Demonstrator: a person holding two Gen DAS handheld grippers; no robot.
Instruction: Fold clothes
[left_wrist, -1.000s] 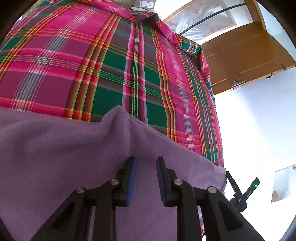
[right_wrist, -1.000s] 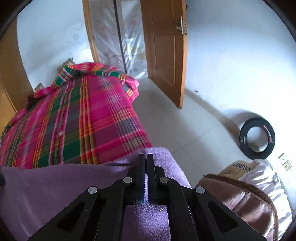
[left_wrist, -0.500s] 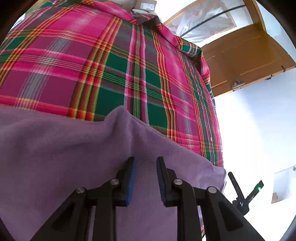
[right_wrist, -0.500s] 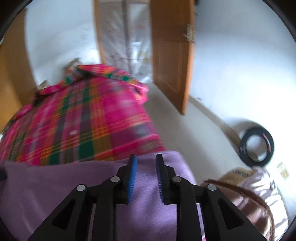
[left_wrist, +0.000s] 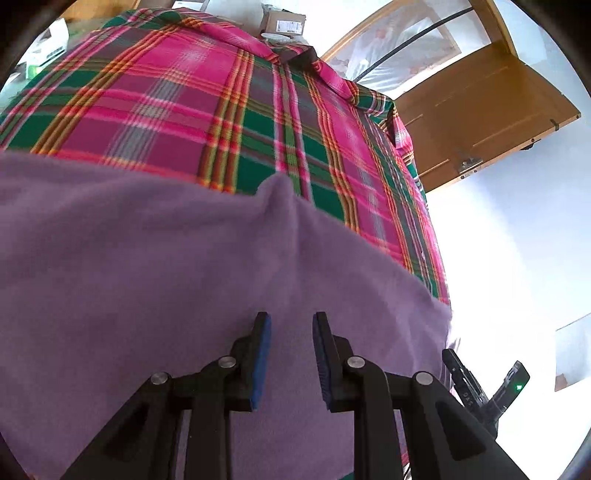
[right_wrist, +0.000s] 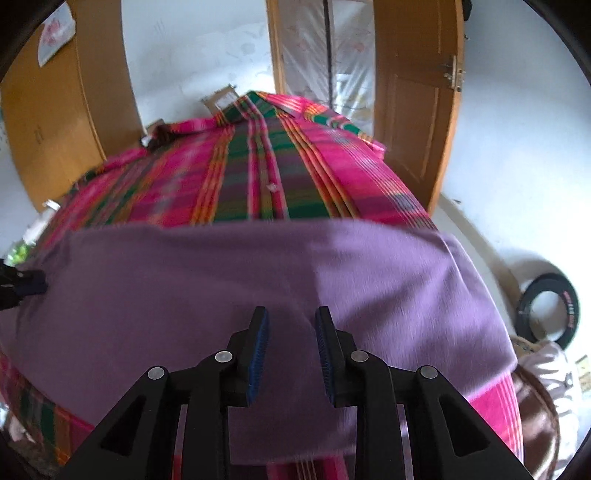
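Presently catalogued: one purple garment (right_wrist: 280, 280), fleecy, lying spread across the near end of a plaid bedcover (right_wrist: 258, 177) in pink, green and orange, which is covering the whole bed and running away to the far wall. In the left wrist view the same purple garment (left_wrist: 155, 258) is filling the near half of the frame, with a small raised peak at its far edge where it is meeting the plaid bedcover (left_wrist: 177, 110).

Left gripper (left_wrist: 291, 325): jaws standing parted with a clear gap, blue pads facing each other, gripping nothing and hovering over the cloth.

Right gripper (right_wrist: 291, 319): jaws likewise parted by a similar gap, nothing between them, poised above the garment's middle; whether the tips are touching the fabric cannot be told.

Surroundings: a wooden door (right_wrist: 413, 110) standing open at the far right; a black tyre (right_wrist: 550, 314) lying on the pale floor to the right of the bed; a cardboard box (left_wrist: 282, 24) sitting beyond the far end of the bedcover.
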